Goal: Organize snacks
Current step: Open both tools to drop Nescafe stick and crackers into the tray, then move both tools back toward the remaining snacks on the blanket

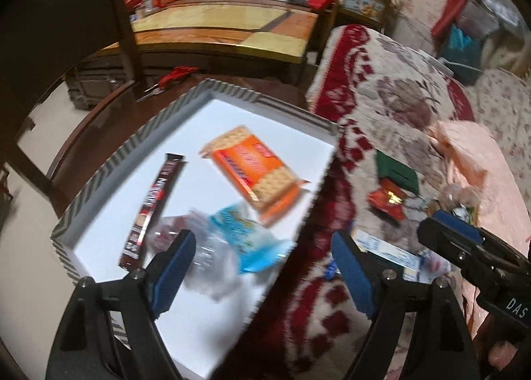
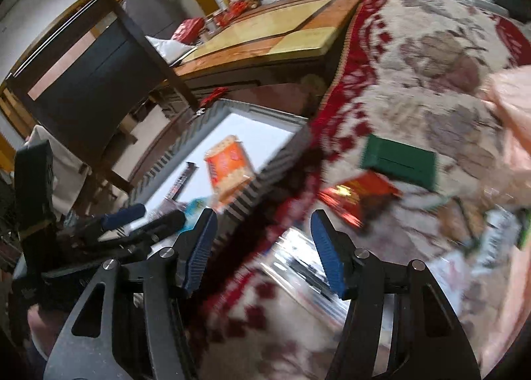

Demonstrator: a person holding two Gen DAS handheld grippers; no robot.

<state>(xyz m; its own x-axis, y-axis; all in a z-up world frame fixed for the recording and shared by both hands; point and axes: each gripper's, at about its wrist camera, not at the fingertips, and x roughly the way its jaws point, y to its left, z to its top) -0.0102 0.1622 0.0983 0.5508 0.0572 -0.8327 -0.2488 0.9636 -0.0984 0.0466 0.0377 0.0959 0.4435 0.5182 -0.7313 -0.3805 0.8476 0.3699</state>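
A striped box (image 1: 109, 164) with a white floor holds an orange cracker pack (image 1: 255, 167), a dark chocolate bar (image 1: 149, 207), a light blue packet (image 1: 245, 234) and a clear-wrapped sweet (image 1: 166, 230). My left gripper (image 1: 262, 240) hangs open and empty over the box's near right edge. To its right, my right gripper (image 2: 264, 217) is open and empty above the red-and-cream blanket (image 2: 415, 74). A blurred white-and-blue packet (image 2: 298, 264) lies below it. On the blanket beyond lie a green packet (image 2: 398, 161), a red packet (image 2: 358, 194) and white packets (image 2: 497, 240).
The box sits on a dark round table (image 1: 99, 108) with red-handled scissors (image 1: 172, 76) at its far edge. A dark wooden chair (image 1: 66, 15) stands to the left. Behind is a low table with a yellow and orange top (image 1: 232, 25). Pink cloth (image 1: 464, 154) lies at the right.
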